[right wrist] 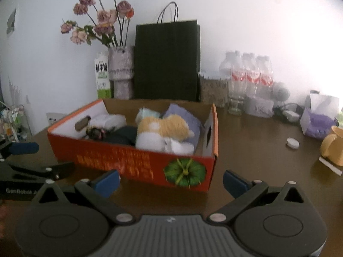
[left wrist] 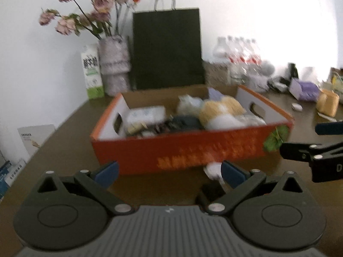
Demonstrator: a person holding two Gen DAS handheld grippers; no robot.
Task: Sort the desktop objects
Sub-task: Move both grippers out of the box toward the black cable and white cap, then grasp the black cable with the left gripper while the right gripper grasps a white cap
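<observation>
Orange box sits mid brown table, already packed: plush toy, white packet, dark items. Left gripper spread wide, empty, just short of box front wall. Right gripper likewise released, empty, near box corner. White cap and yellow mug loose on table, right of box.

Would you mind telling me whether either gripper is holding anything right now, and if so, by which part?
Nothing is held: the left gripper and the right gripper are both open and empty.
</observation>
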